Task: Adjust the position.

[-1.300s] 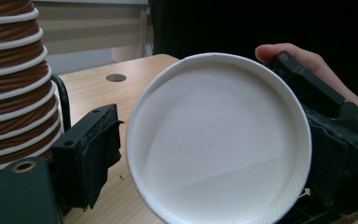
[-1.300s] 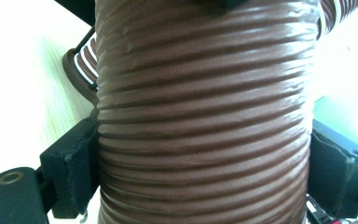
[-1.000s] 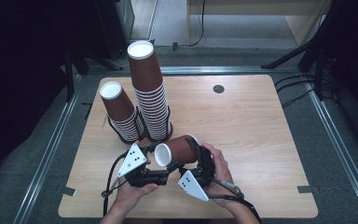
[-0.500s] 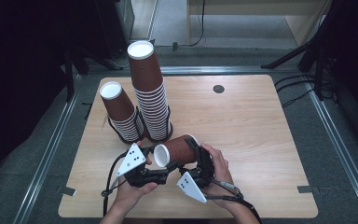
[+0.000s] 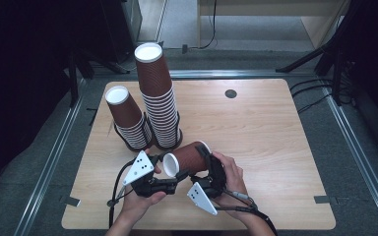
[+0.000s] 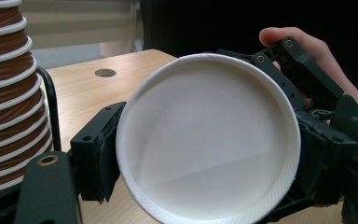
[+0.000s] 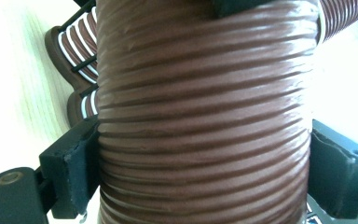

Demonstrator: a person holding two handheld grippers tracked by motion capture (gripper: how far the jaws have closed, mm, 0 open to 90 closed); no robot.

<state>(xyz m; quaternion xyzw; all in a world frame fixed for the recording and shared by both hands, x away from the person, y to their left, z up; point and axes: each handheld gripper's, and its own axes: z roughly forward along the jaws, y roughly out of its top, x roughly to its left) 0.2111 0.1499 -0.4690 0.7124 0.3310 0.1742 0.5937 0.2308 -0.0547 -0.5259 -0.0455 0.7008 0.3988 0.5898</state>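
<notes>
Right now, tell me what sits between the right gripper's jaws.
A ribbed brown paper cup lying on its side; the right gripper presses on its wall from both sides in the right gripper view. The high view shows its white mouth facing the left gripper.

The paper cup has a ribbed, faintly glossy brown wall and a smooth matt white inside, the tongs' jaws are matt black plastic, and the table is pale smooth wood.
</notes>
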